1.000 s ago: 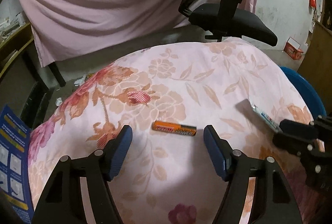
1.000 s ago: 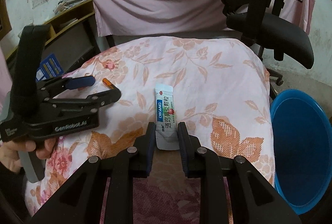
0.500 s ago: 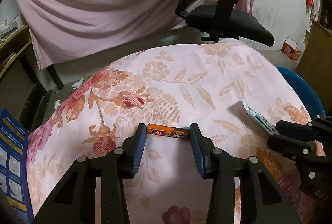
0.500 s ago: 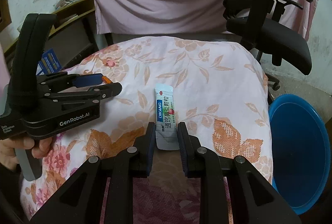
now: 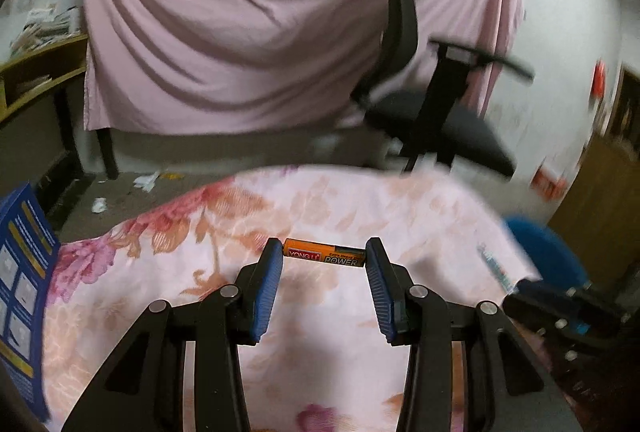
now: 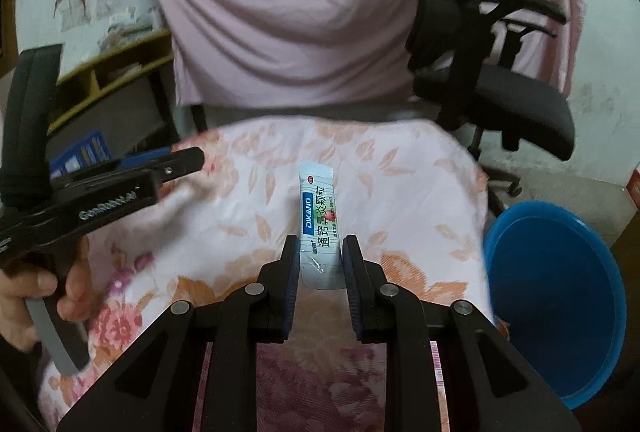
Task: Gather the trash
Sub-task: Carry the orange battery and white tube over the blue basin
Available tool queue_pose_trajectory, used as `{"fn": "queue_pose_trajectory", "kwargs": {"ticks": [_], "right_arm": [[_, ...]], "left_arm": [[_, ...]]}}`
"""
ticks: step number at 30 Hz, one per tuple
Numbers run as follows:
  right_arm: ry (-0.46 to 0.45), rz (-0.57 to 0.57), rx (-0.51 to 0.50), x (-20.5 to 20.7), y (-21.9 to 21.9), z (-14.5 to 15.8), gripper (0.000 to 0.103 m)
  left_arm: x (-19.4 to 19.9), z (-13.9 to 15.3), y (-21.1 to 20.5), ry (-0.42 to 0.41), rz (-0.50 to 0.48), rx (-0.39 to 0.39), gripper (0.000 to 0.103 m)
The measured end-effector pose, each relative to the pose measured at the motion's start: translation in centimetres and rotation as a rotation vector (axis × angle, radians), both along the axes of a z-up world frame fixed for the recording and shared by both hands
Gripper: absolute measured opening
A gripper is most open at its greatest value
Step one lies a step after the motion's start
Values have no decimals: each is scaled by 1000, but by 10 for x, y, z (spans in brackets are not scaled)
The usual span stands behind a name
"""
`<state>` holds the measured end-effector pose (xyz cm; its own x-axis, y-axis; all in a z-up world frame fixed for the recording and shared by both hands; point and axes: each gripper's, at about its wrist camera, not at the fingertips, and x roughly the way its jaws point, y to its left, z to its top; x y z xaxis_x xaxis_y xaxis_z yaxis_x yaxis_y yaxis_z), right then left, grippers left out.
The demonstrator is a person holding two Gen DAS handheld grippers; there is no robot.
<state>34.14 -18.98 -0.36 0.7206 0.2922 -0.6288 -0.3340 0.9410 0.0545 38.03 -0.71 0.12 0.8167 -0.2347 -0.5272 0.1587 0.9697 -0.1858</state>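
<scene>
Battery [image 5: 323, 257] now lifted; sachet [image 6: 319, 220] right-view only.

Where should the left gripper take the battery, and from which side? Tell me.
As it has it now: the battery lies crosswise between the fingertips of the left gripper, one pad on each end cap. Gripping end to end looks slip-prone on so small a contact. Better, probably, to come from above and turn the wrist so the pads close across the round body at mid-length.

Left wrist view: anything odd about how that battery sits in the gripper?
Yes. The battery is pinched end to end between the left gripper's fingertips, lying crosswise at their very ends, so the hold looks marginal and could slip.
</scene>
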Motion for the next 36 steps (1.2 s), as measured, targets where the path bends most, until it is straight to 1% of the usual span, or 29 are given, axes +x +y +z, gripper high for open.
{"fn": "queue_pose_trajectory", "kwargs": {"ticks": [2, 3, 6, 8, 10, 14, 17, 22, 26, 28, 31, 36], "right_arm": [[-59, -26, 35, -7, -7, 8, 19], [-91, -36, 56, -11, -10, 12, 19], [-202, -83, 102, -25, -23, 27, 19], [-298, -128, 114, -39, -32, 38, 19], [-368, -164, 117, -48, -38, 47, 19], [-523, -225, 128, -71, -56, 71, 19], [-603, -260, 133, -83, -70, 82, 20], [-693, -311, 139, -100, -89, 90, 20], [-719, -351, 119, -107, -101, 93, 20], [-719, -376, 111, -109, -106, 93, 20], [-721, -412, 109, -114, -119, 92, 20], [-718, -472, 116, -119, -141, 89, 20]], "left_arm": [[-10, 11, -1, -66, -6, -62, 37], [-13, 16, -3, -93, -10, -76, 37], [-28, 32, -11, -189, -26, -97, 37], [-37, 42, -19, -241, -41, -109, 37], [-47, 52, -27, -296, -56, -121, 37], [-62, 66, -41, -364, -89, -146, 37], [-73, 77, -54, -411, -111, -158, 37], [-82, 92, -75, -459, -141, -194, 37], [-84, 101, -96, -479, -184, -212, 37], [-88, 104, -107, -487, -210, -198, 37], [-88, 105, -131, -496, -249, -148, 37], [-86, 93, -171, -500, -313, -87, 37]]}}
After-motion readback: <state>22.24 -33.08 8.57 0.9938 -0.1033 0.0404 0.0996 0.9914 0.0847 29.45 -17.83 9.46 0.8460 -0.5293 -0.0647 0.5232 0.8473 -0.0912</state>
